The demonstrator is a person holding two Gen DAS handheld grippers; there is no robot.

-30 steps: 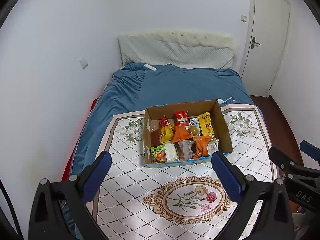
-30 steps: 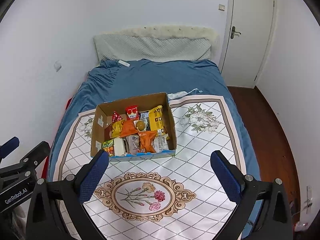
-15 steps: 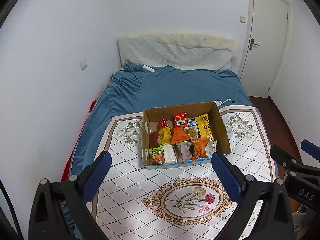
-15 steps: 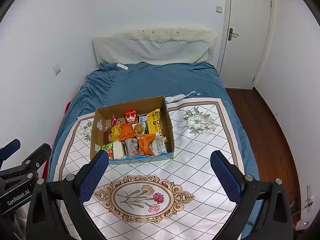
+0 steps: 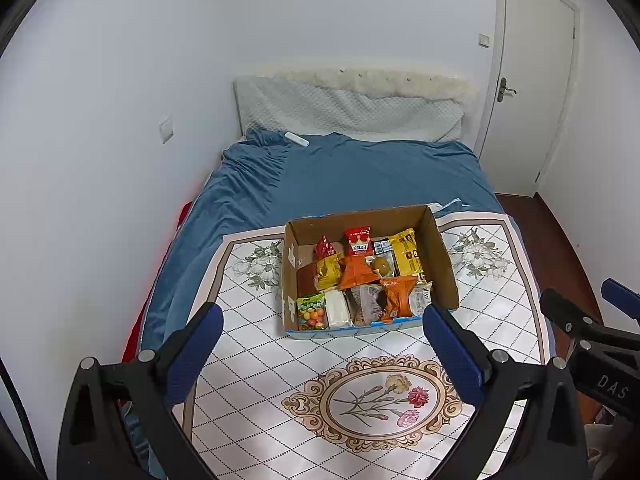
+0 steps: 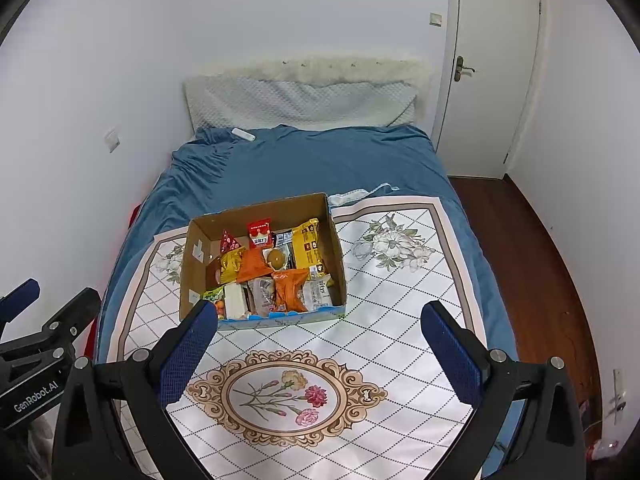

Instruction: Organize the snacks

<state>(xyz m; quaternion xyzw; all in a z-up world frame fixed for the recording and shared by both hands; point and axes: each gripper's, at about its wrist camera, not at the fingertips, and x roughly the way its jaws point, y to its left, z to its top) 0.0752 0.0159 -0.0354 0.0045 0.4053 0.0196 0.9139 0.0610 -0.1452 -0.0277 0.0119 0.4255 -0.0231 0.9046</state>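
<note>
Two printed labels: "DAS" on right gripper (image 5: pixel 618 316), "GenRobot.AI" on left gripper (image 6: pixel 38 306).

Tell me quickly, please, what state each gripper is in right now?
Left gripper: open, holding nothing.
Right gripper: open, holding nothing.

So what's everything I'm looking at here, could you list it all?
cardboard box: one, brown, on the patterned cloth.
snack packets: a dozen or so, red, orange, yellow, white and green, inside the box.
patterned cloth: one, white with flowers, over the near end of the bed.
bed: one, blue sheet, against the left wall.
pillow: one, pale, at the head of the bed.
door: one, white, shut, far right.
left gripper: one, black with blue pads, open.
right gripper: one, same colours, open.
</note>
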